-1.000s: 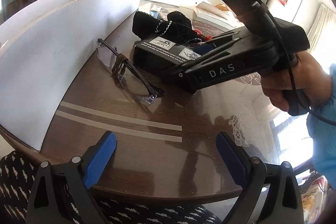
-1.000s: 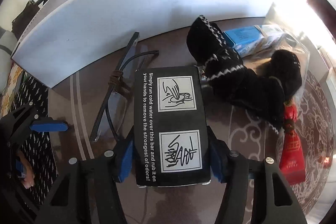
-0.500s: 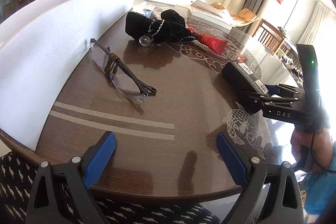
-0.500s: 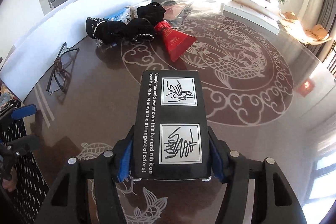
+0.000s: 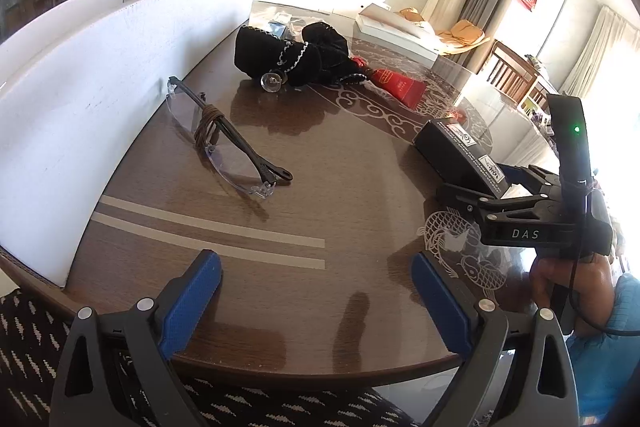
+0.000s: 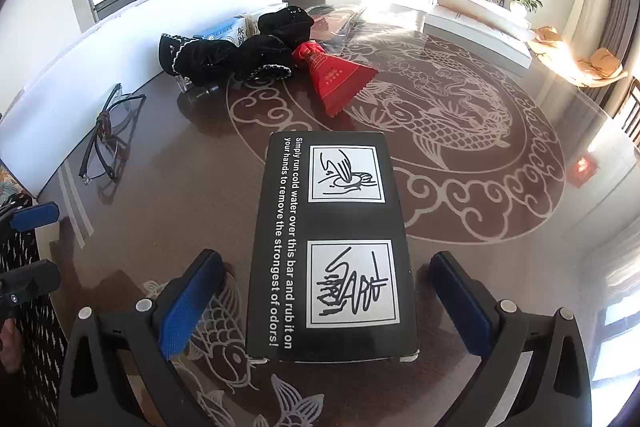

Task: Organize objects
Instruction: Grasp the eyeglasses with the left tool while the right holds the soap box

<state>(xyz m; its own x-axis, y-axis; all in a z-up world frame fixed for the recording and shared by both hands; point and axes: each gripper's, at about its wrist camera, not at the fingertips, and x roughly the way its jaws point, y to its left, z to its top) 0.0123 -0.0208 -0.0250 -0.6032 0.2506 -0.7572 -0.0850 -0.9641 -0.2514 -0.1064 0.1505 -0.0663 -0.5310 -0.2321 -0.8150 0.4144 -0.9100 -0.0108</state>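
Observation:
A black box [image 6: 332, 247] with white print lies flat on the brown patterned table [image 5: 344, 163], between the jaws of my right gripper [image 6: 326, 267]. Those jaws are opening, and both blue pads [image 6: 188, 307] stand clear of the box's sides. In the left wrist view the same box [image 5: 456, 155] sits at the right, with the right gripper and a hand behind it. My left gripper [image 5: 316, 263] hovers open over the near table edge with nothing between its fingers. A pair of glasses [image 5: 224, 143] with a brown cord lies ahead of it to the left.
A white board [image 5: 80, 75] walls the table's left side. At the back lie a black trimmed cloth bundle [image 6: 232, 55], a red pouch [image 6: 336, 79], a blue-white carton [image 6: 224, 31] and a clear plastic bag. A patterned chair seat [image 5: 36, 331] is below the near edge.
The right gripper carried the black box from beside the glasses over to the right side of the table. Its jaws then spread off the box. The left gripper stayed put.

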